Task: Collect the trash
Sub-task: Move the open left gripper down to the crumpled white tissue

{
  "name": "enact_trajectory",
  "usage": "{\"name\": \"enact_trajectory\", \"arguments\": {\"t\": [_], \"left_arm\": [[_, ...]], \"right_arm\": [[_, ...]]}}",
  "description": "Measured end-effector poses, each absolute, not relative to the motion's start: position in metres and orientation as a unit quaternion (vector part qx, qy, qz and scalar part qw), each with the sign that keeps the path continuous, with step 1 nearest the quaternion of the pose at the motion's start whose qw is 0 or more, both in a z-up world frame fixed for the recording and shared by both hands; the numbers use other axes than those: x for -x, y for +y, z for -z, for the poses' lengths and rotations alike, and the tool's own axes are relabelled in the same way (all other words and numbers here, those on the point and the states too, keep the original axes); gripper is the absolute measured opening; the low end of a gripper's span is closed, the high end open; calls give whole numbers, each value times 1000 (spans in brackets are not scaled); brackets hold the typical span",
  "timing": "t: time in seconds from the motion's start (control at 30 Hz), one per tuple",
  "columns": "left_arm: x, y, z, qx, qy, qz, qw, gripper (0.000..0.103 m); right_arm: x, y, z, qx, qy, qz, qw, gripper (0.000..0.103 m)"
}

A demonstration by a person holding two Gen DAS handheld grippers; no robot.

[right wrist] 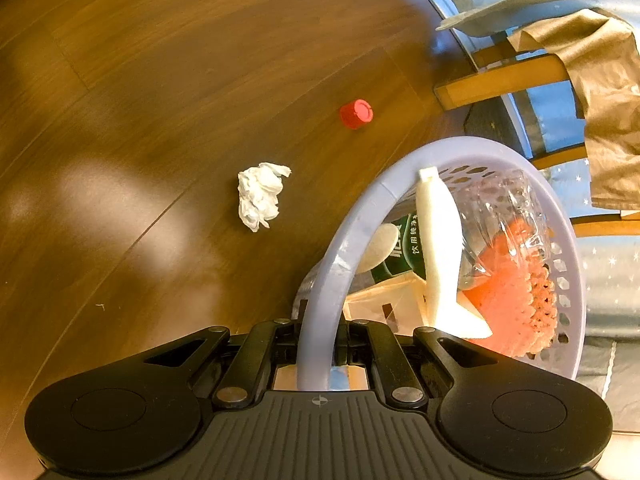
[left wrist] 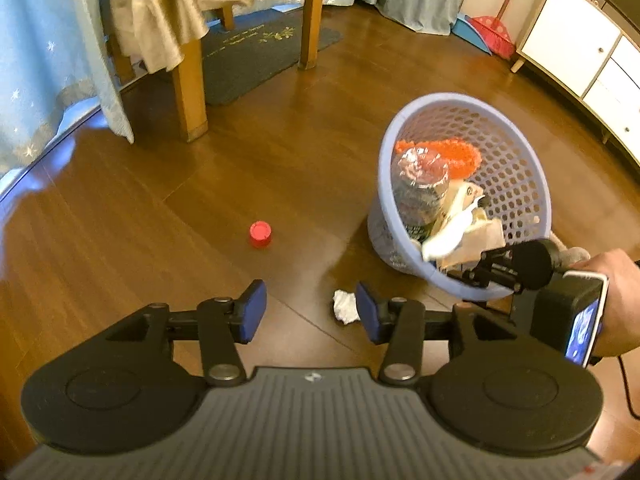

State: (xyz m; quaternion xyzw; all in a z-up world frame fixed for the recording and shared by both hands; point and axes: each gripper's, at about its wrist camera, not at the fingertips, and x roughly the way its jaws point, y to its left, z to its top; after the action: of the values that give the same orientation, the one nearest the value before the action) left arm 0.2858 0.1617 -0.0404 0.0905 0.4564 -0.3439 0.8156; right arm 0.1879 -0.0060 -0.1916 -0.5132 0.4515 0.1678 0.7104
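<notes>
A lilac mesh basket (left wrist: pixel 516 176) (right wrist: pixel 352 236) tilts over the wooden floor, with a plastic bottle (left wrist: pixel 422 184), orange netting (right wrist: pixel 516 292) and paper scraps inside. My right gripper (right wrist: pixel 318 344) is shut on the basket's rim; in the left wrist view that gripper (left wrist: pixel 486 270) shows at the basket's near edge, with a hand behind it. A crumpled white tissue (left wrist: pixel 345 306) (right wrist: pixel 260 194) lies on the floor beside the basket. My left gripper (left wrist: pixel 310 310) hangs open over the floor, the tissue just inside its right pad. A red bottle cap (left wrist: pixel 260 233) (right wrist: pixel 356 113) lies farther out.
A wooden table leg (left wrist: pixel 190 88) with beige cloth and a dark mat (left wrist: pixel 256 52) stand beyond the cap. Blue starred curtains (left wrist: pixel 44 52) hang at the left. A white cabinet (left wrist: pixel 580 48) and a red broom (left wrist: pixel 494 30) line the far right wall.
</notes>
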Motion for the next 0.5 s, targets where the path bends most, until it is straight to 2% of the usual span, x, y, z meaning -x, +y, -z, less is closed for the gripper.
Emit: {"name": "enact_trajectory", "arguments": {"t": [0.5], "left_arm": [[-266,170,61,-111,452,340,817,55]], "right_arm": [[-203,-7,183,497,469,-157,713,6]]}}
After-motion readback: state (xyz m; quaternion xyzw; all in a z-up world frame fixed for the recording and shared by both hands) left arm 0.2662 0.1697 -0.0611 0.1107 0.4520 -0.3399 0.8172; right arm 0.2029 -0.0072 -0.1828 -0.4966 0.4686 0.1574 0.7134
